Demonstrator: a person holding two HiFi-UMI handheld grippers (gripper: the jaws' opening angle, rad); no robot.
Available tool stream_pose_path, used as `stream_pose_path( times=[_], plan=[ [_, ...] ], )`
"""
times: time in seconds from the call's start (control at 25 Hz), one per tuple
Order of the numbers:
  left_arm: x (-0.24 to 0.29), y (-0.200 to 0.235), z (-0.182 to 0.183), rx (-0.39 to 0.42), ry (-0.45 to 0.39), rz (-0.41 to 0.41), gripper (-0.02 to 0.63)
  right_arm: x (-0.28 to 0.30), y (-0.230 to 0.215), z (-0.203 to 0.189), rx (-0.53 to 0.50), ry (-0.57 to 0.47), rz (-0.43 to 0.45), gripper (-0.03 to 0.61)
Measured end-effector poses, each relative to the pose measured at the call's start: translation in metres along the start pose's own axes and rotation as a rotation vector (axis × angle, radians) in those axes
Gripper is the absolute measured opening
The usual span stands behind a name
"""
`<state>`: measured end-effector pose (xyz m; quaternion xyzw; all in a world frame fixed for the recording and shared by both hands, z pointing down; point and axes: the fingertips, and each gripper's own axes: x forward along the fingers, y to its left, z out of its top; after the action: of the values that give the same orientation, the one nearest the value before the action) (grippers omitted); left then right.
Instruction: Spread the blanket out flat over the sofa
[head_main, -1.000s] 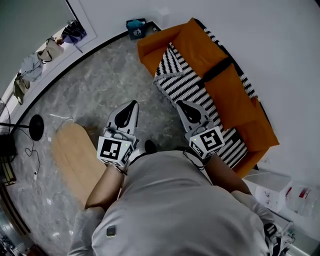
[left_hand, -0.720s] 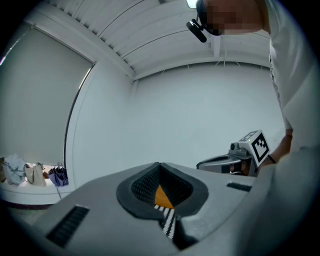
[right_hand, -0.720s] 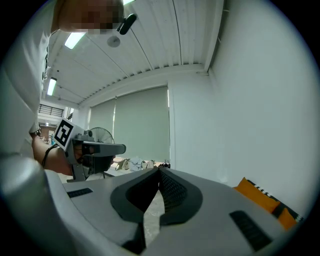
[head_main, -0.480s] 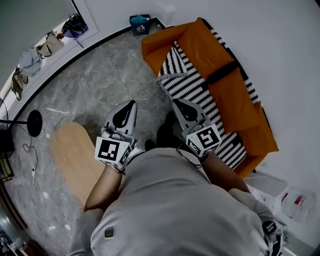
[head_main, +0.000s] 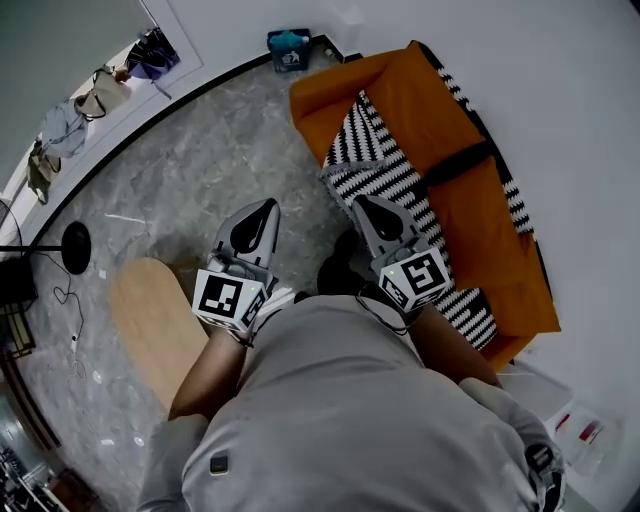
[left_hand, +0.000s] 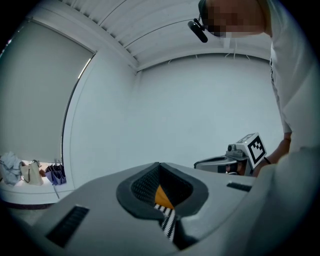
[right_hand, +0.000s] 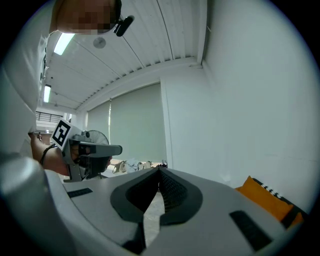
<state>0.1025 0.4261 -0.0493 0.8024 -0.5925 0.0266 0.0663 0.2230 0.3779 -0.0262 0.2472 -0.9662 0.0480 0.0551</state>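
Blanket (head_main: 395, 185): head view, striped, lying along the orange sofa (head_main: 420, 100) seat with its far corner rumpled. It hasn't budged. You've only shifted your stance beside it, so no spreading yet.
Left gripper (left_hand: 160, 164): left gripper view, jaws pressed together, empty, held about level.
Right gripper (right_hand: 159, 169): right gripper view, same deal, closed on nothing, level.

A: Sofa and blanket colours?
B: Sofa (head_main: 440, 100) orange, black band (head_main: 460, 162) across it. Blanket (head_main: 385, 172) black-and-white zigzag stripes.
A: Surroundings?
B: Floor (head_main: 190, 170) grey, marbled. Low table (head_main: 150, 320) pale wood. Box (head_main: 290, 52) by the wall teal.
A: Tools?
B: Left gripper (head_main: 266, 206) and right gripper (head_main: 362, 203): light grey shells, black pads.
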Motion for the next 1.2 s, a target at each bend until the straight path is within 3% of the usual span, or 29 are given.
stream_pose_path(
  times=[0.36,0.6,0.92,1.2],
  plan=[
    [0.137,0.010,0.001,0.003,0.039,-0.020,0.009,0.034,-0.137,-0.003,0.029,0.017,-0.011,0.023],
    [0.196,0.011,0.006,0.017,0.055,-0.033,0.009,0.047,-0.209,-0.001,0.023,0.019,-0.032,0.023],
    [0.242,0.025,-0.003,0.008,0.098,-0.078,0.009,0.059,-0.257,-0.012,0.057,0.044,-0.104,0.023],
    [0.288,0.051,-0.011,0.021,0.134,-0.178,0.009,0.066,-0.292,-0.031,0.111,0.079,-0.235,0.023]
  ],
)
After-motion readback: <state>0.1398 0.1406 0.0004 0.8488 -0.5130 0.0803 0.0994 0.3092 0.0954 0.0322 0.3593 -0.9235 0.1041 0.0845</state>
